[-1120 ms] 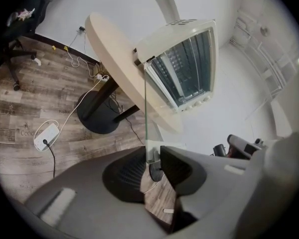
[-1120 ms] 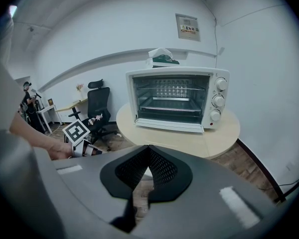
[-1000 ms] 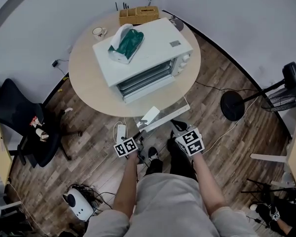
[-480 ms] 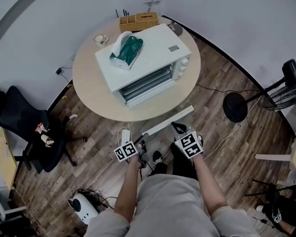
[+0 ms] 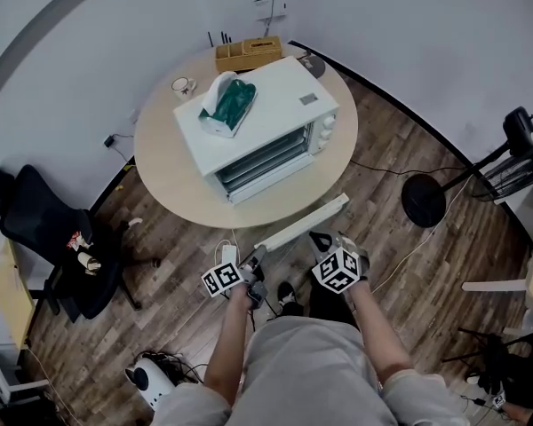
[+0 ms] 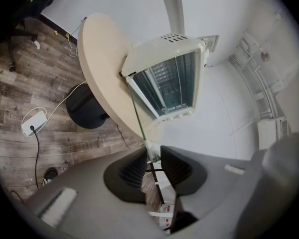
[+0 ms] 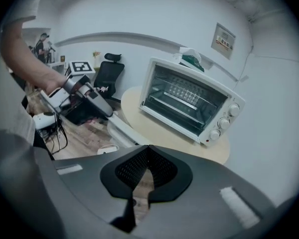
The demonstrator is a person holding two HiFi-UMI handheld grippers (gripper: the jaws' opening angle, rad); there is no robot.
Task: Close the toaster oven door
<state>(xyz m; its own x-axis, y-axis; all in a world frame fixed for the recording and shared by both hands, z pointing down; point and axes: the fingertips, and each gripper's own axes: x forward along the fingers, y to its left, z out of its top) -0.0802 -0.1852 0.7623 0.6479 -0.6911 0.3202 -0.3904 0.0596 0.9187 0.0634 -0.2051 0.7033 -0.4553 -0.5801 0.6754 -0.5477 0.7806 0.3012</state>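
Note:
A white toaster oven (image 5: 258,114) stands on the round wooden table (image 5: 173,180), its glass door hanging open toward me. The door's white handle bar (image 5: 306,220) reaches out past the table edge. My left gripper (image 5: 253,257) is shut on the left end of that handle; in the left gripper view the glass edge runs as a thin green line from the oven (image 6: 169,78) down into the gripper (image 6: 152,156). My right gripper (image 5: 320,236) is shut and empty, just below the handle. The right gripper view shows the oven (image 7: 189,101), the handle (image 7: 127,132) and the left gripper (image 7: 107,112).
A green and white tissue pack (image 5: 226,103) lies on top of the oven. A wooden box (image 5: 247,53) and a cup (image 5: 183,85) sit at the table's far side. A black office chair (image 5: 35,238) is at the left, a fan stand (image 5: 424,201) at the right.
The table and oven have drifted farther up and away in the head view. Both grippers sit lower in the picture, with the handle still at the left gripper's tip.

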